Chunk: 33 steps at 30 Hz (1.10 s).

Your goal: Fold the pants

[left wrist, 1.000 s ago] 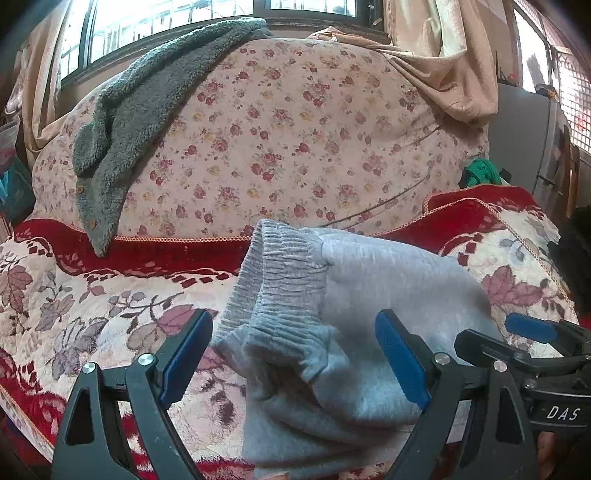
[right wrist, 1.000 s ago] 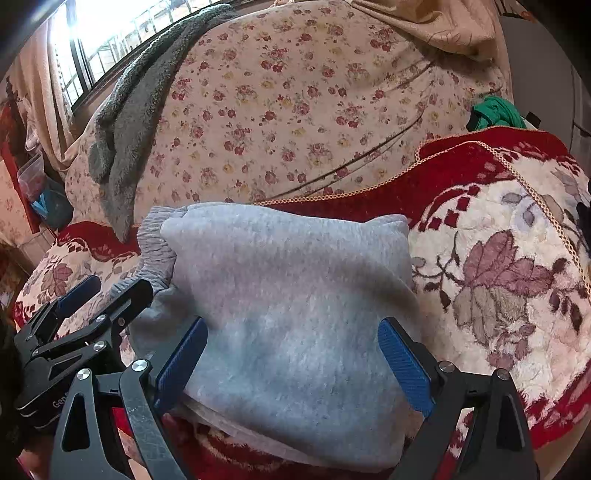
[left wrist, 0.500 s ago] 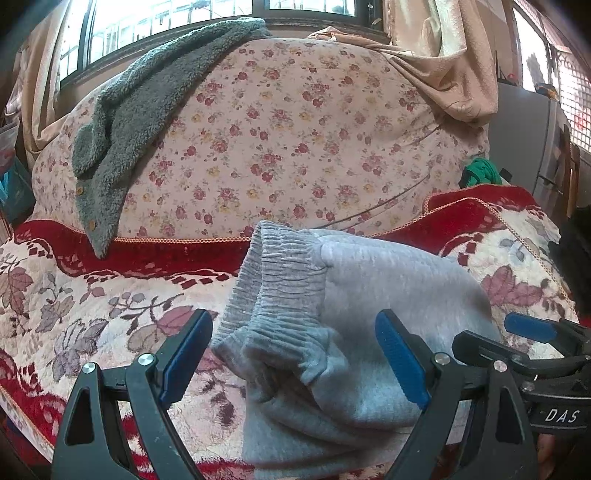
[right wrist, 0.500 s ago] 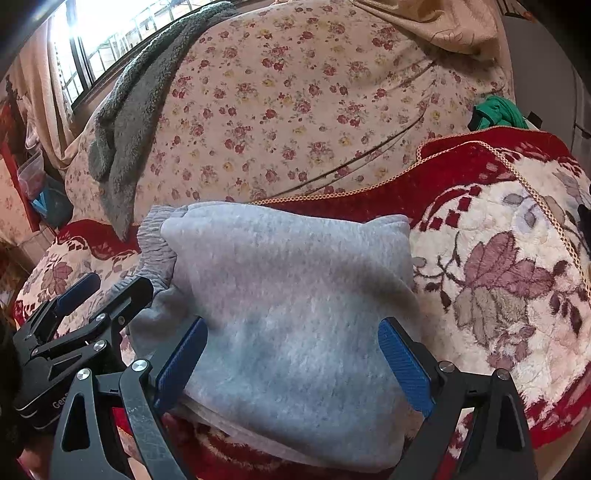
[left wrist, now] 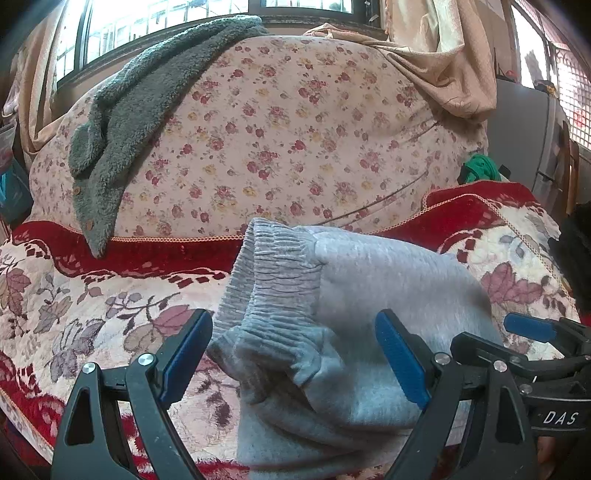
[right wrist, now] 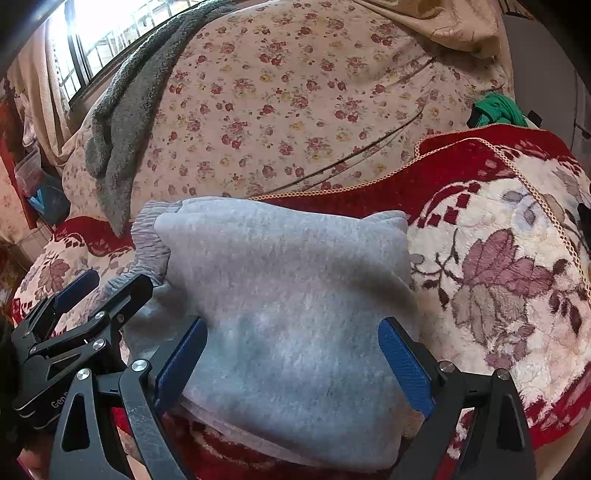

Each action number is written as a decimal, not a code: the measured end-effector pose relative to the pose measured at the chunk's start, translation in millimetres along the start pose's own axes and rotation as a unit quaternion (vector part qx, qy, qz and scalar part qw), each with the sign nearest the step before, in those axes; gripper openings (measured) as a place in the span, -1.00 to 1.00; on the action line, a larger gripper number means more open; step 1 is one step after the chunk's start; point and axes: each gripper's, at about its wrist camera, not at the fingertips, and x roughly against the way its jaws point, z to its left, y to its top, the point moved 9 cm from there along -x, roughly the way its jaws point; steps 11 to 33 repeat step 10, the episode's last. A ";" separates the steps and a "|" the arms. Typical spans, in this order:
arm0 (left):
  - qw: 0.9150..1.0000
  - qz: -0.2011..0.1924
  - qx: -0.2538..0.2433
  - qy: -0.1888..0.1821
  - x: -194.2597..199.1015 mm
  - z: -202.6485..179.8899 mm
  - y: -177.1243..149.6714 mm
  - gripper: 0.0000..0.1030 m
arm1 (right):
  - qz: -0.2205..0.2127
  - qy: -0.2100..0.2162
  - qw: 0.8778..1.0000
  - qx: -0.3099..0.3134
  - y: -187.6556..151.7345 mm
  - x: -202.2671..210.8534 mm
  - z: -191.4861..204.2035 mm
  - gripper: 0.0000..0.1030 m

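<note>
Both tongs, left gripper and right gripper, hang spread apart, clamping nothing, unchanged over the last second. The grey pants lie folded compact on the red sofa cover; folding looks finished.

A floral-covered sofa back stands under a bright barred window, beige curtains alongside, a grey fleece garment draped over it.

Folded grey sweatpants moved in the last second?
No. The folded grey sweatpants keep the same place against the red blanket border in both views.
</note>
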 end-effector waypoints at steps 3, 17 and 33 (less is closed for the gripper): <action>1.000 0.000 -0.001 -0.001 0.0 0.2 0.0 0.73 | 0.003 0.000 1.000 0.000 -0.8 -1.3 -1.0 0.88; 1.000 -0.016 -0.006 -0.008 1.8 -1.5 2.8 0.73 | 0.005 -0.004 1.000 0.002 -0.2 -2.2 -3.0 0.88; 1.000 -0.016 -0.006 -0.008 1.8 -1.5 2.8 0.73 | 0.005 -0.004 1.000 0.002 -0.2 -2.2 -3.0 0.88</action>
